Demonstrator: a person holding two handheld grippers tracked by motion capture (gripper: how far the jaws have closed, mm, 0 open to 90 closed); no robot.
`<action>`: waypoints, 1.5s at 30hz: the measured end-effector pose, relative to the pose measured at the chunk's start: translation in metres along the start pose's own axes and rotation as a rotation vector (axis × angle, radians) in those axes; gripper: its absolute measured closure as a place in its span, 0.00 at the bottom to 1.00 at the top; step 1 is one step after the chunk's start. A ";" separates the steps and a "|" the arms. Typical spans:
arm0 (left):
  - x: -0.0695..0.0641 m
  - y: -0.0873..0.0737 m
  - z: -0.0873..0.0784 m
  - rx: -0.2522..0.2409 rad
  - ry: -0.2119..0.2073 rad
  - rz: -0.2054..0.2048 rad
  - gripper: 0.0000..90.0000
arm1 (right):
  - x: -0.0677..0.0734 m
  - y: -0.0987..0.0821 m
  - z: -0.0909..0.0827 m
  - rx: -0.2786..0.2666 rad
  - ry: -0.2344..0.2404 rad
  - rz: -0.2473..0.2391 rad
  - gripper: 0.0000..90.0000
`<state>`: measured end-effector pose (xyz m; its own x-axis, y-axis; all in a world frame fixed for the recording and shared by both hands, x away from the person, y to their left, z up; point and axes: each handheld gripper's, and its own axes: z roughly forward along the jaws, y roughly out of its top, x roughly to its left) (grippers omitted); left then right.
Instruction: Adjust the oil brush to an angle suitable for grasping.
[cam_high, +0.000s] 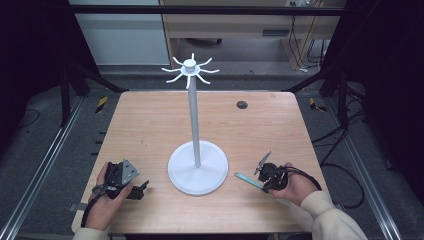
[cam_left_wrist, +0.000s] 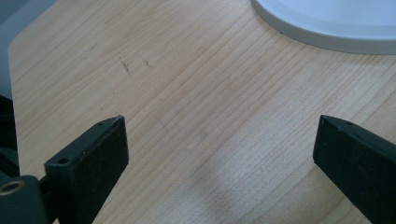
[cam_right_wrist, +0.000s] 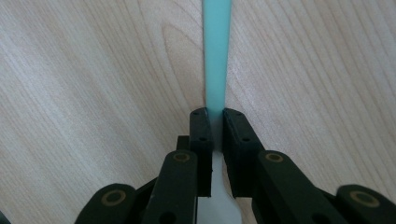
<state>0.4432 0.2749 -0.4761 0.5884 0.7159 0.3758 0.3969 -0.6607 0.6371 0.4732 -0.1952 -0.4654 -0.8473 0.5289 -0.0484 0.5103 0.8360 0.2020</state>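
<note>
A white stand rises from the middle of the wooden table (cam_high: 145, 125): a round base (cam_high: 210, 175), a thin pole (cam_high: 194, 120) and a ring of curved hooks (cam_high: 190, 70) at the top. Right of the base my right gripper (cam_high: 261, 175) is shut on a flat pale teal strip (cam_high: 245, 177), which sticks out toward the base. In the right gripper view the strip (cam_right_wrist: 216, 51) runs straight ahead from between the closed jaws of the right gripper (cam_right_wrist: 217, 116), low over the wood. My left gripper (cam_high: 142, 187) rests left of the base. Its jaws (cam_left_wrist: 219, 140) are wide apart over bare wood, with the base's rim (cam_left_wrist: 336, 23) ahead.
A small black round cap (cam_high: 242, 104) sits in the table's far right part. Black frame bars (cam_high: 75, 80) flank the table, and cables (cam_high: 345, 175) lie on the floor at the right. A pale cabinet (cam_high: 235, 25) stands beyond the far edge.
</note>
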 end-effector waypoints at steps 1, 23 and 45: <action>0.000 0.000 0.000 0.000 0.000 0.000 0.03 | -0.001 0.000 -0.002 -0.015 0.005 0.006 0.92; 0.000 0.000 0.001 0.003 0.003 -0.004 0.03 | -0.028 0.016 -0.082 -0.347 -0.102 0.123 0.92; 0.004 -0.002 -0.001 -0.005 0.014 -0.019 0.03 | -0.032 0.058 -0.110 -0.668 -0.149 0.205 0.92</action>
<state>0.4440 0.2797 -0.4754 0.5708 0.7313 0.3734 0.4045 -0.6462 0.6471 0.5136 -0.1795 -0.3442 -0.6908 0.7197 -0.0689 0.4171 0.4746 0.7751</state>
